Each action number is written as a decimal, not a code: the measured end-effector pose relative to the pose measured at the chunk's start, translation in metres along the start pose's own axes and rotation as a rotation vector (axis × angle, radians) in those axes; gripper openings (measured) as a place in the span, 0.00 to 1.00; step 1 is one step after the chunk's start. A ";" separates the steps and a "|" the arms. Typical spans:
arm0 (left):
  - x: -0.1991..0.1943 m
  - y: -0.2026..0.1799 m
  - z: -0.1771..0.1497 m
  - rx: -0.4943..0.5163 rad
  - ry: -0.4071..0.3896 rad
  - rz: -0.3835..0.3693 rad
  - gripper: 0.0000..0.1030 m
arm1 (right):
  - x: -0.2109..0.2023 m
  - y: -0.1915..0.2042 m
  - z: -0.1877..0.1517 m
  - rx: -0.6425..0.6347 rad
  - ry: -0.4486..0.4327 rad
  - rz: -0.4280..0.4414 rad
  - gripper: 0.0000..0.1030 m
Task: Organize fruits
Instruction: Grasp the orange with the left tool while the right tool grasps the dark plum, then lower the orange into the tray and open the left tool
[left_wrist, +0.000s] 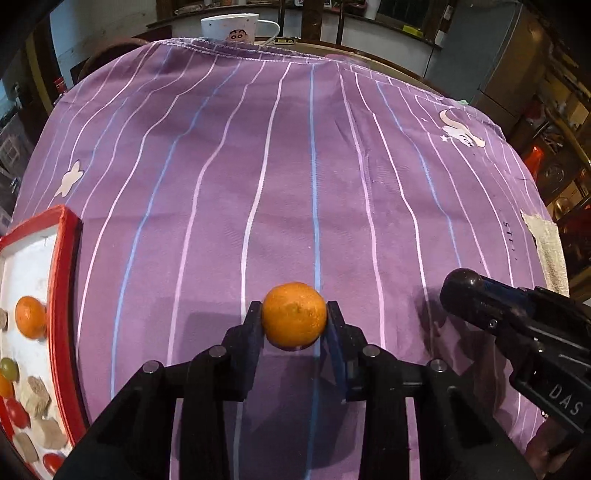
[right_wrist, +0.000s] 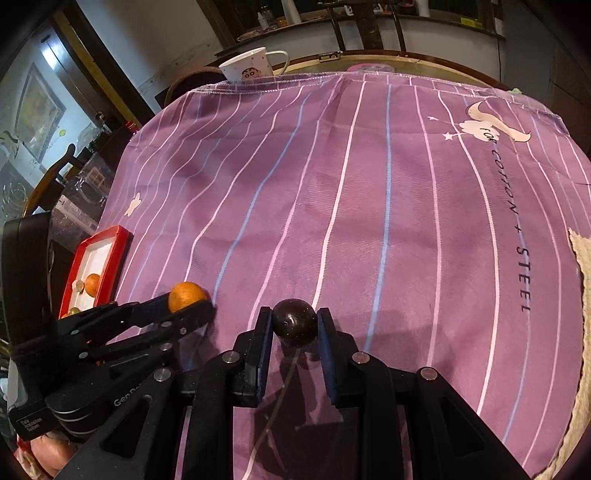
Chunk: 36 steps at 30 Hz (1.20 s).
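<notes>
While both fruits ride clamped in my jaws above the purple-clothed table (left_wrist: 295, 177), I judge the carry to the red tray (left_wrist: 64, 258) is under way: left gripper (left_wrist: 294, 317) pinches the orange (left_wrist: 294, 315), right gripper (right_wrist: 294, 325) the dark plum (right_wrist: 294, 323). Next, swing both toward nine o'clock and release inside the rim. Tray contents are cropped; the small pieces there I cannot identify.
</notes>
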<state>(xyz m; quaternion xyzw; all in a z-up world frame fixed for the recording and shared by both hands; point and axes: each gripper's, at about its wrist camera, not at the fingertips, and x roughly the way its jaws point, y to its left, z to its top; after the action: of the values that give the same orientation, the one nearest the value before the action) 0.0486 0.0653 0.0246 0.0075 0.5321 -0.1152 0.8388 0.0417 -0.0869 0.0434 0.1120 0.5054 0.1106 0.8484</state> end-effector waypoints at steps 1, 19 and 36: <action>-0.004 0.001 -0.003 -0.006 0.001 -0.002 0.31 | -0.002 0.001 -0.001 -0.001 -0.002 0.001 0.26; -0.113 0.068 -0.036 -0.127 -0.108 0.174 0.31 | -0.028 0.082 -0.018 -0.114 -0.035 0.038 0.26; -0.144 0.112 -0.053 -0.166 -0.164 0.230 0.31 | -0.035 0.153 -0.030 -0.250 -0.064 0.038 0.26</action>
<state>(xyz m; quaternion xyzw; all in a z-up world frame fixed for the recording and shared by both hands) -0.0347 0.2080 0.1184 -0.0103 0.4651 0.0256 0.8848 -0.0127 0.0504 0.1049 0.0184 0.4580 0.1850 0.8693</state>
